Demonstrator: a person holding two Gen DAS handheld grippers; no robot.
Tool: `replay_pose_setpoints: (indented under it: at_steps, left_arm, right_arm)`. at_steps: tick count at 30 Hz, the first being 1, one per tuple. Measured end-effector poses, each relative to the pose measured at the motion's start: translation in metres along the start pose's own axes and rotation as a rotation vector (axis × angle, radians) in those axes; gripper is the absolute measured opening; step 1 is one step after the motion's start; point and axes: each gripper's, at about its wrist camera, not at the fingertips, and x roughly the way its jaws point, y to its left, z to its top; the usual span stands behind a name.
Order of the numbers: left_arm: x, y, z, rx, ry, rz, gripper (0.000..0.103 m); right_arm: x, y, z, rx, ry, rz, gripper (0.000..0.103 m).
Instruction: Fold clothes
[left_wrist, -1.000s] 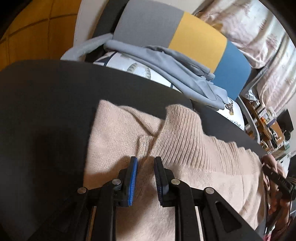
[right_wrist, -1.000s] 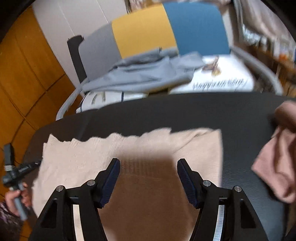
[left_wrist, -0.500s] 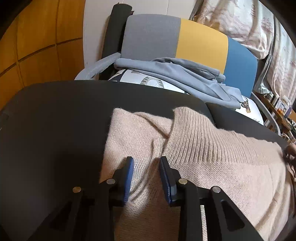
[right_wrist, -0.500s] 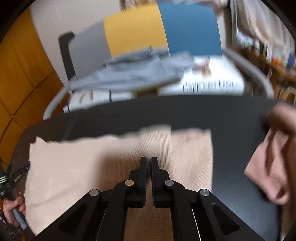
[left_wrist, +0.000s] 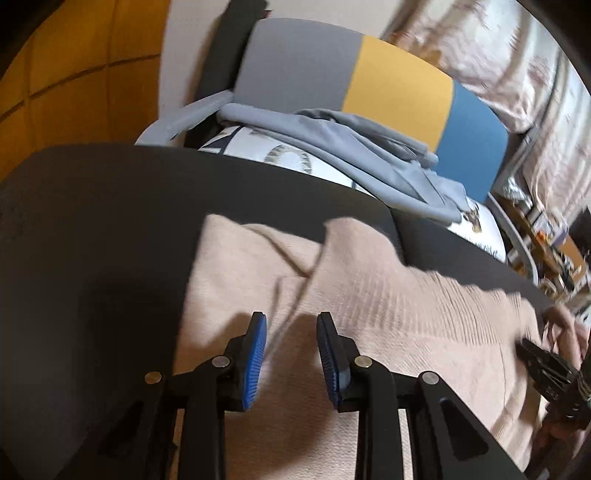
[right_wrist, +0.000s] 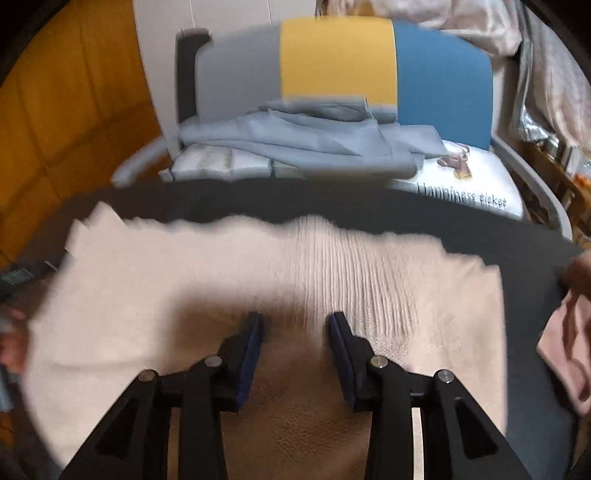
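Sweater: one beige knit sweater (right_wrist: 236, 295) is laid flat on the black table (left_wrist: 92, 221); a ribbed band (right_wrist: 354, 266) is seen across its far part, fine knit elsewhere.
Left gripper: the left gripper (left_wrist: 290, 328) is held over the sweater's fold, its blue ridged pads (left_wrist: 256, 354) parted, nothing pinched.
Right gripper: the right gripper (right_wrist: 297, 325) is held over the sweater; its jaws have just been opening, apart now, with only flat cloth below.
Pink garment: one soft crumpled pink garment (right_wrist: 569, 343) is seen at the table's right edge.
Chair: one chair (right_wrist: 332, 66) is panelled grey, yellow and blue; a grey garment (right_wrist: 303, 144) is draped on it.
Writing: "Happiness ticket" is read on the white cushion (right_wrist: 476, 177).
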Motion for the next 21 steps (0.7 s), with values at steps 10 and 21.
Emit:
replay_pose_setpoints:
  at_steps: [10, 21]
  left_arm:
    - [-0.013, -0.027, 0.007, 0.124, -0.052, 0.088, 0.029]
    - [0.010, -0.039, -0.008, 0.245, -0.057, 0.124, 0.031]
  right_arm:
    - [0.005, 0.008, -0.002, -0.048, -0.009, -0.072, 0.041]
    - [0.005, 0.015, -0.006, -0.064, -0.011, -0.091, 0.042]
